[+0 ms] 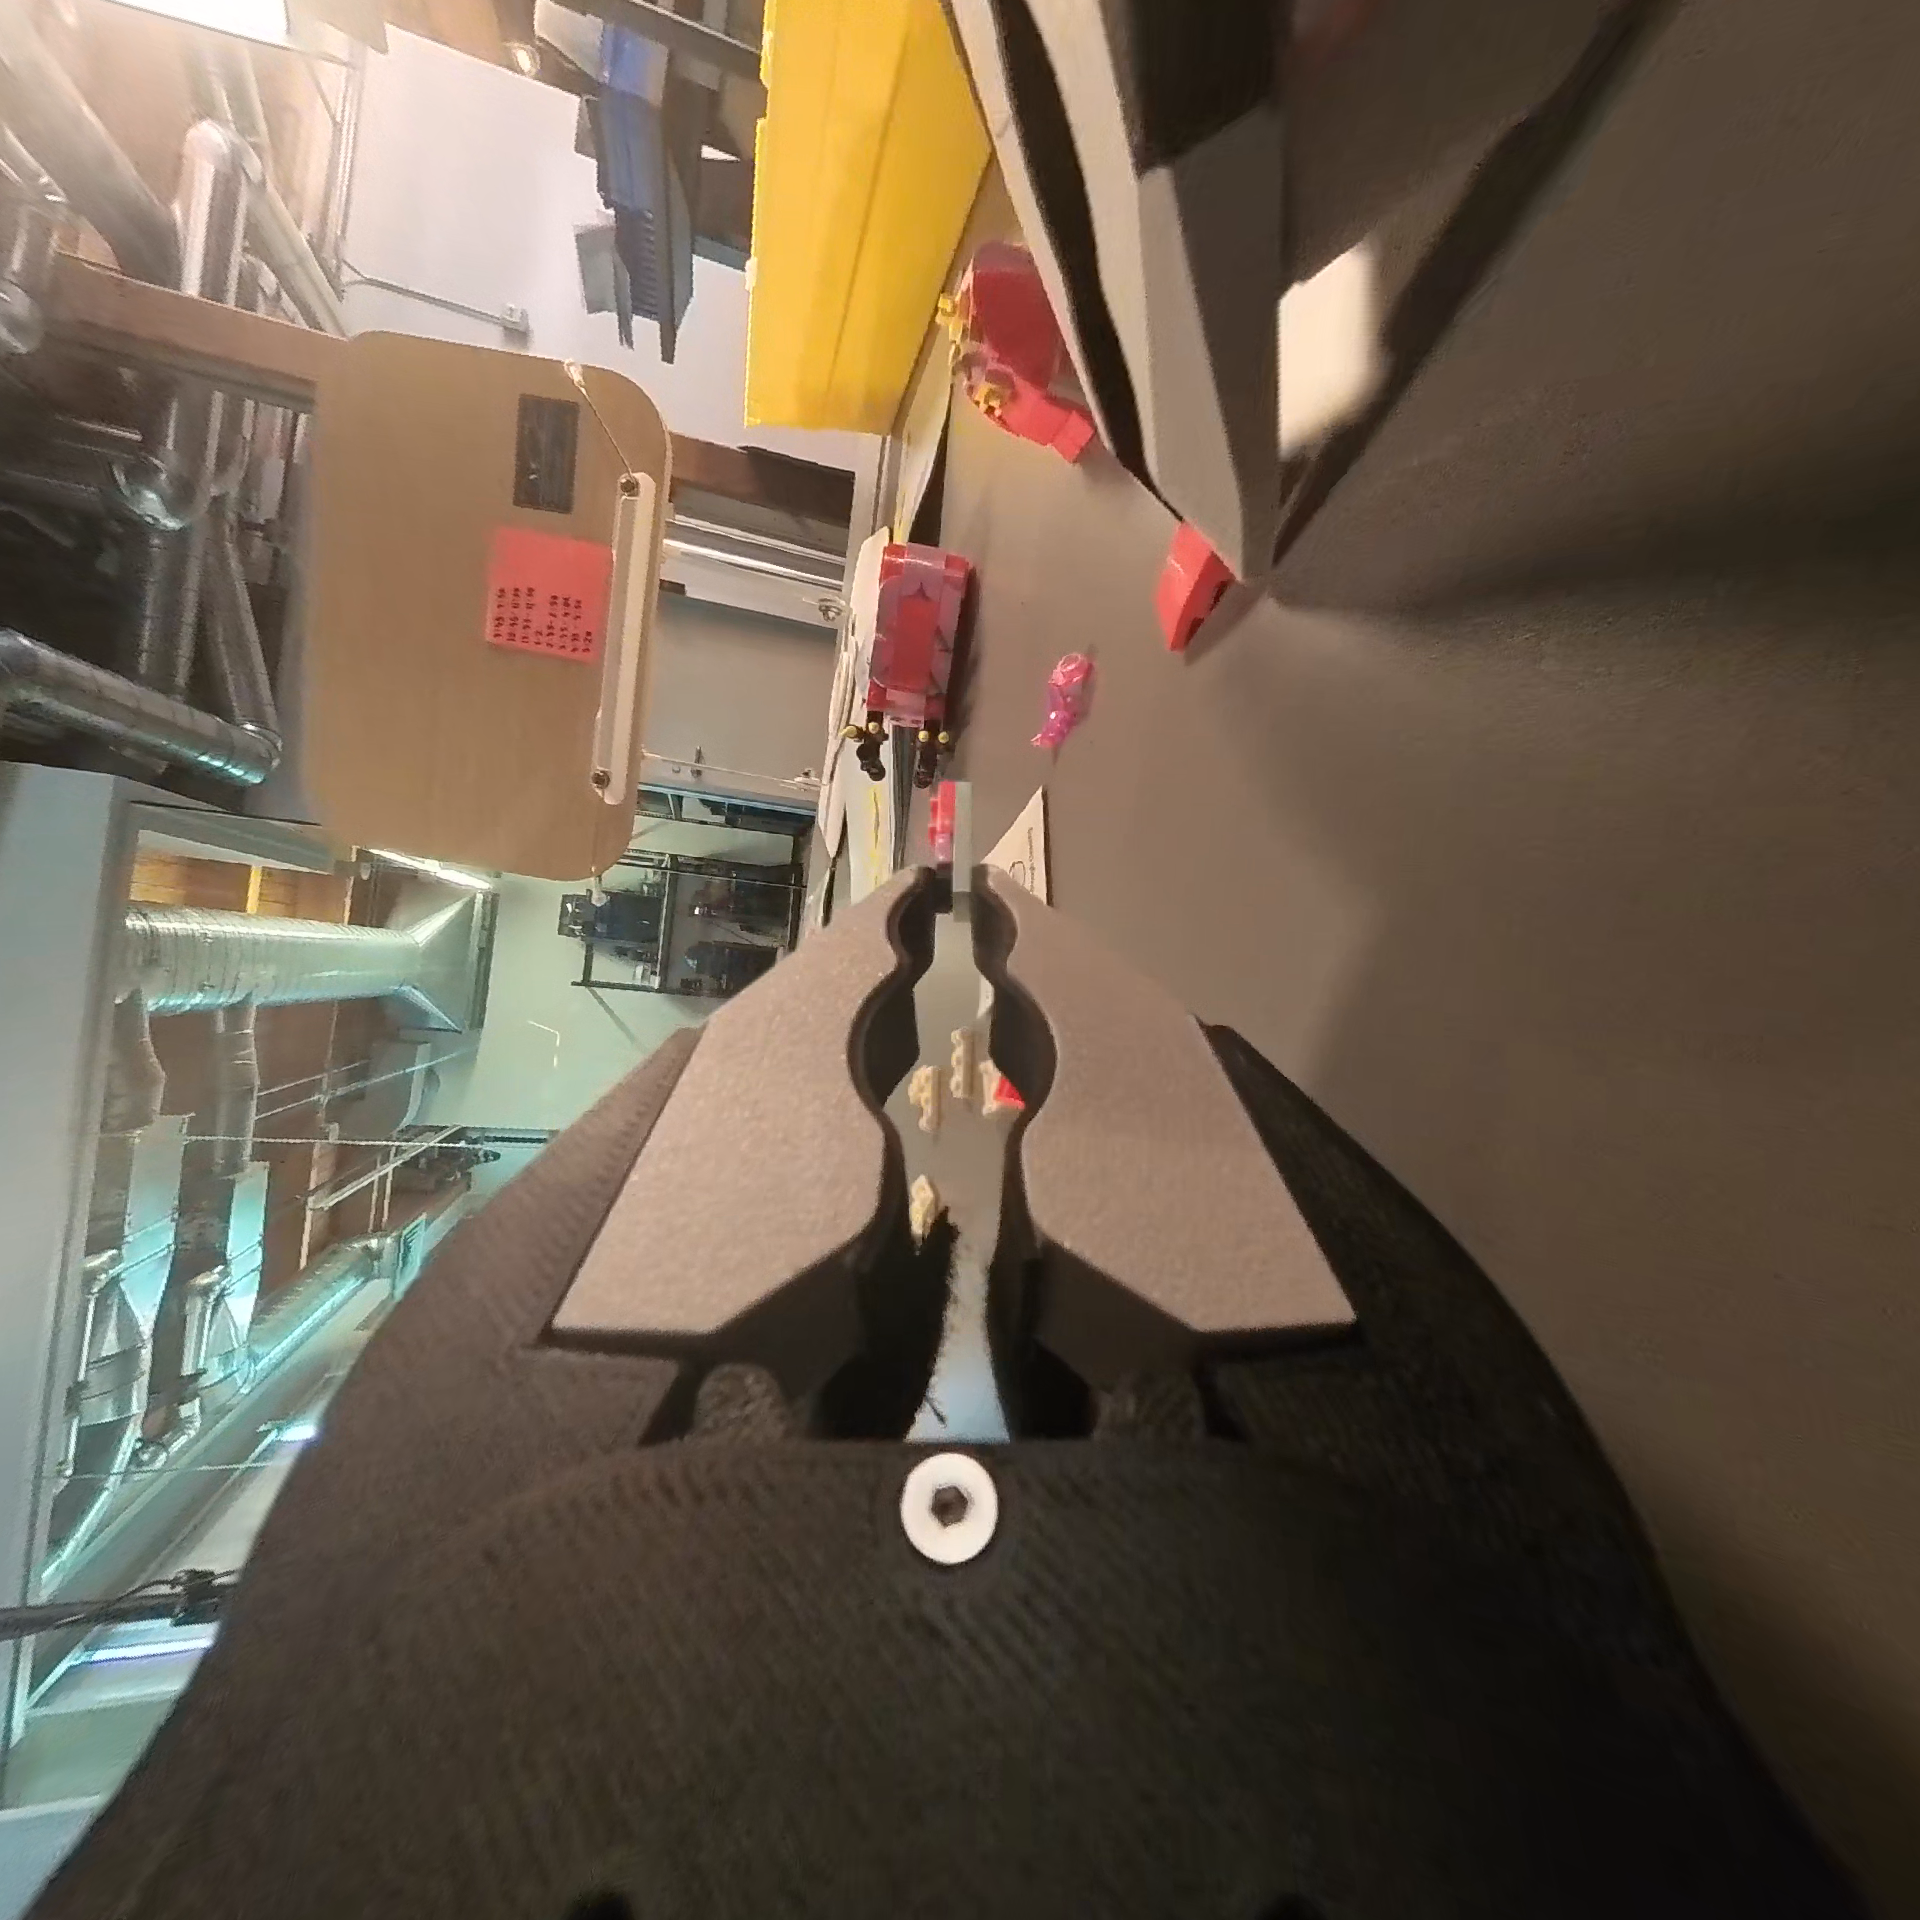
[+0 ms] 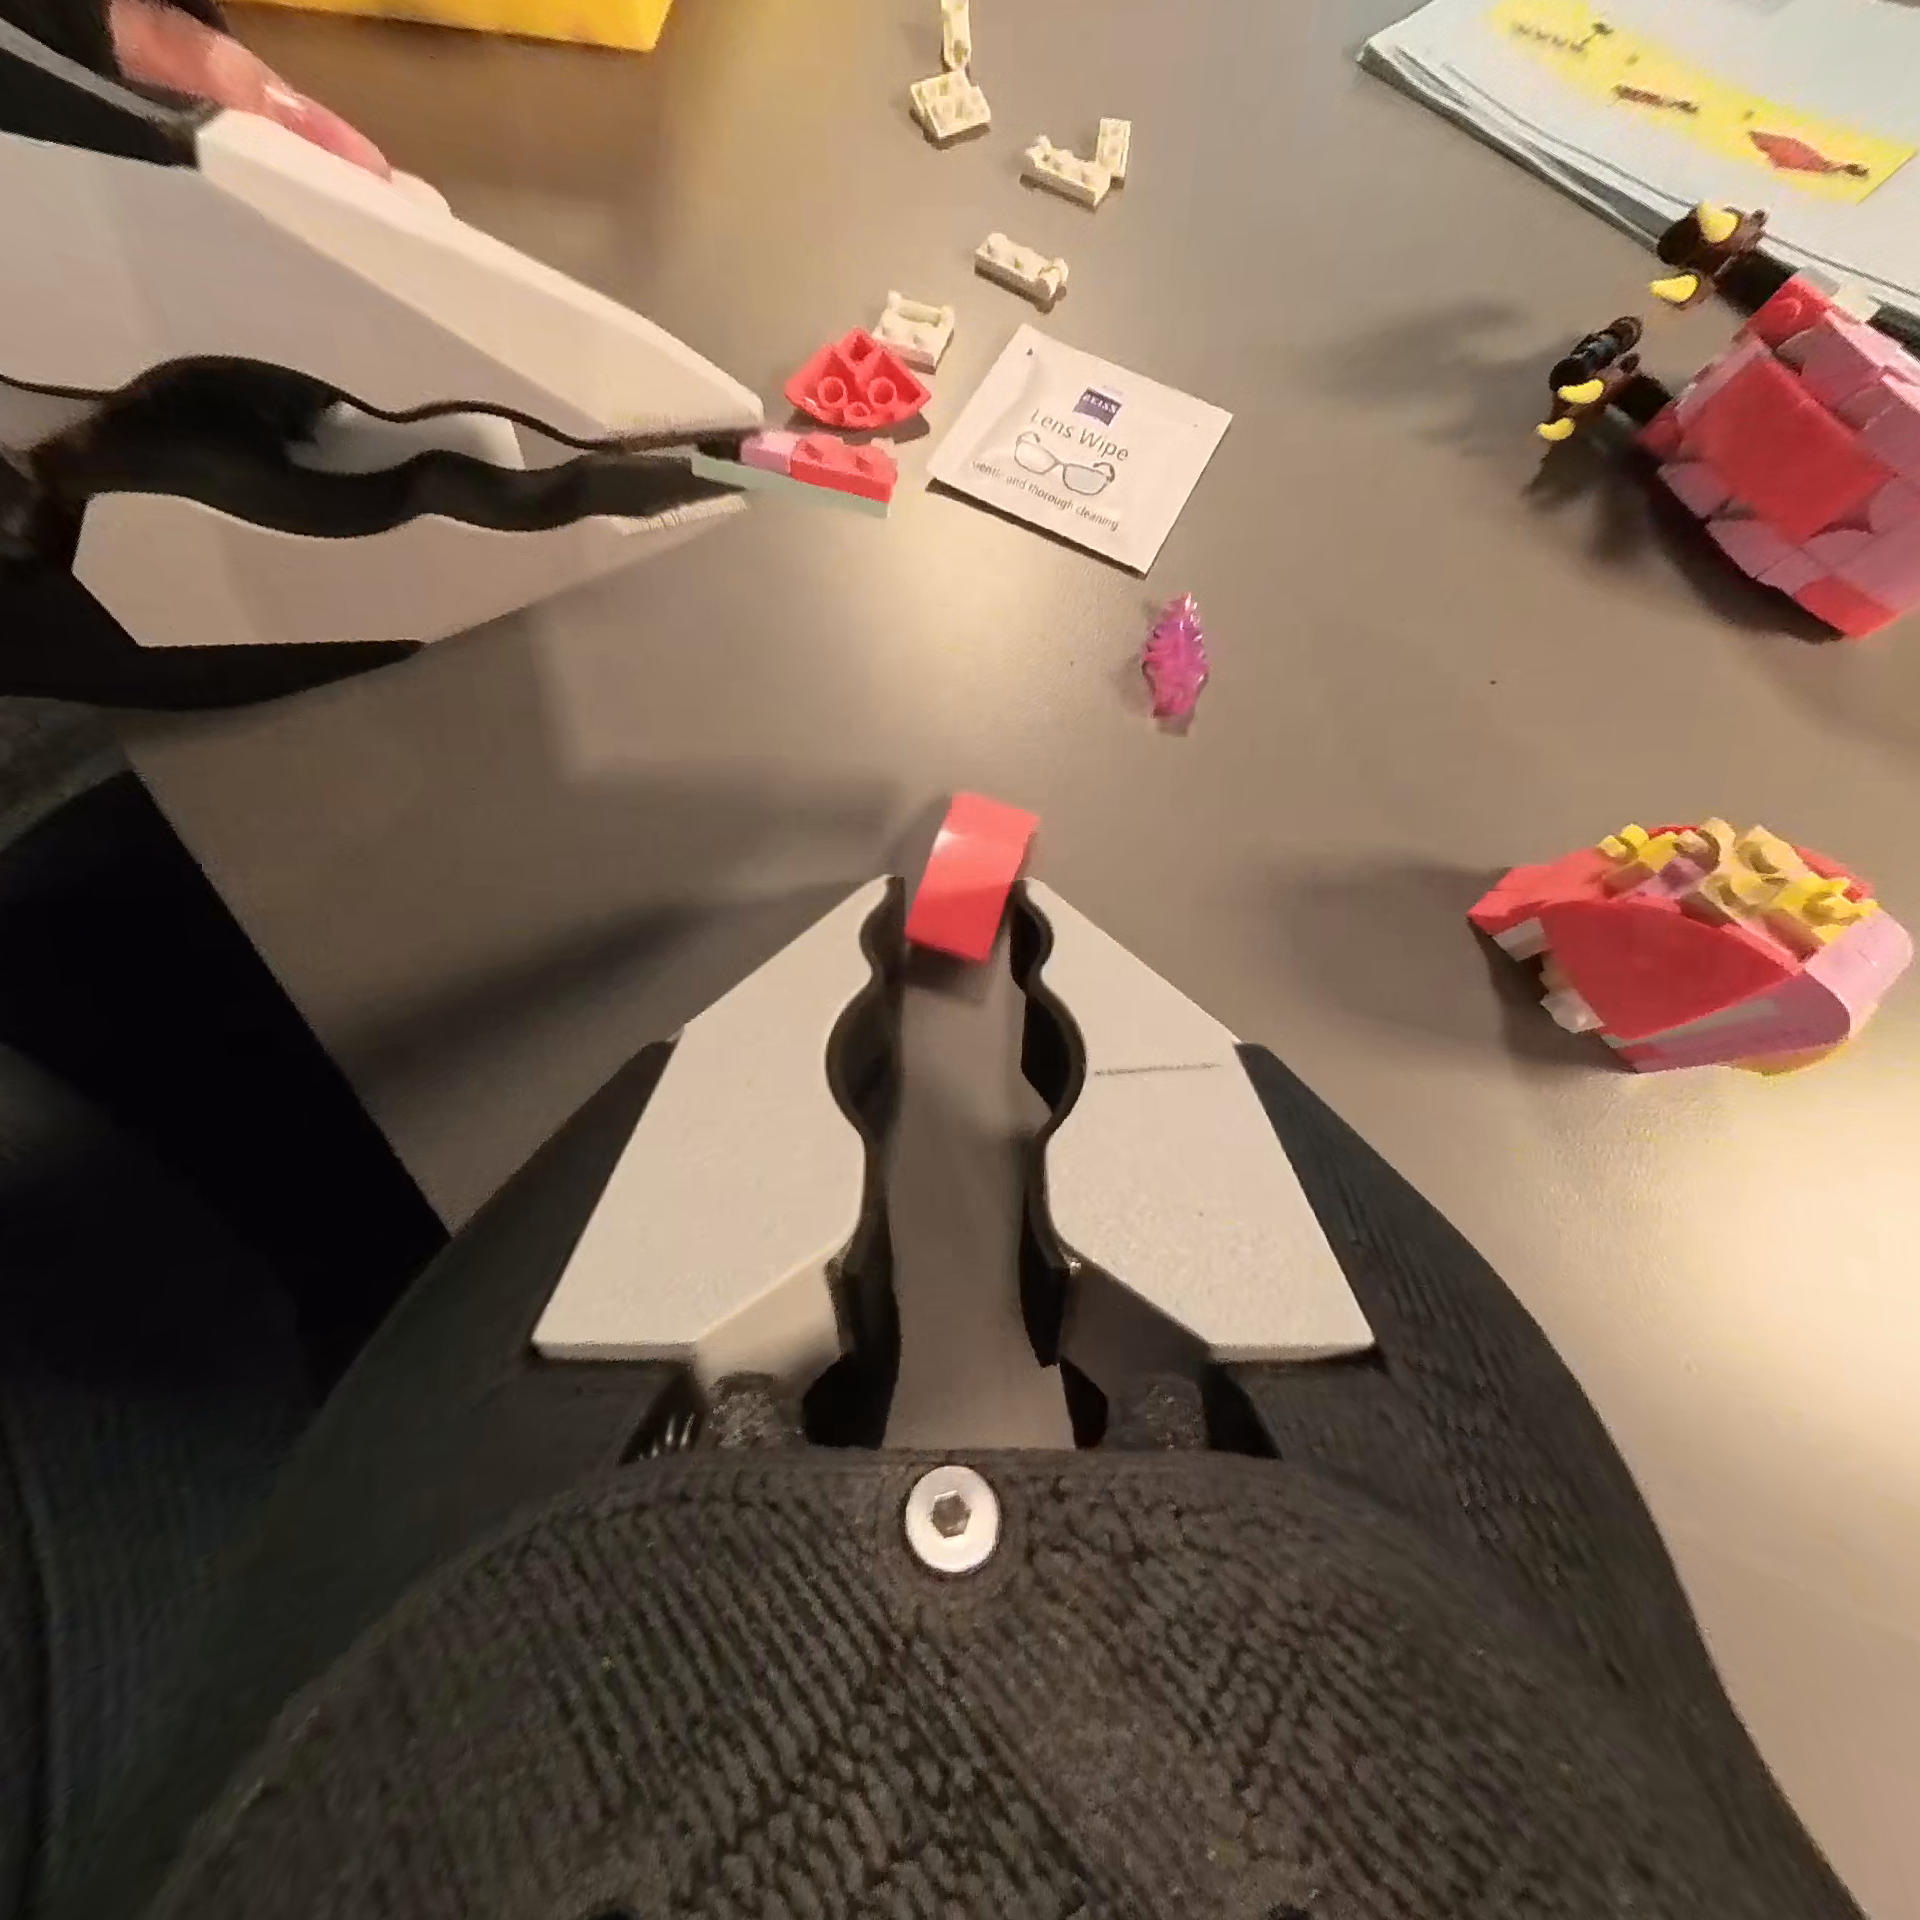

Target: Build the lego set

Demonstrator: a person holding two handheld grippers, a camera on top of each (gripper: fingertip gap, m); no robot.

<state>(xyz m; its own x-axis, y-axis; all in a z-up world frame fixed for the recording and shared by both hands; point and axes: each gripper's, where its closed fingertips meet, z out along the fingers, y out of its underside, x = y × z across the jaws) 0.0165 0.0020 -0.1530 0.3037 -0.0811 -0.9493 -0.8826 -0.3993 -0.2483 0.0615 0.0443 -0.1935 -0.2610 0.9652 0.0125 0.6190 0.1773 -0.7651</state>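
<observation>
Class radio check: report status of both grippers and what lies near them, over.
Left gripper clamps grey plate with red bricks. Right gripper closed around red curved brick on table. Pink leaf piece ahead.

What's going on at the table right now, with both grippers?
A person works two handheld grippers over a grey table strewn with toy bricks. The left gripper is clamped on a small plate assembly, pale green with pink and red pieces on top, held above the table. The right gripper has a red curved brick between its fingertips, low over the table. Two partly built red-and-pink models, a lens wipe packet and cream bricks lie around.
</observation>
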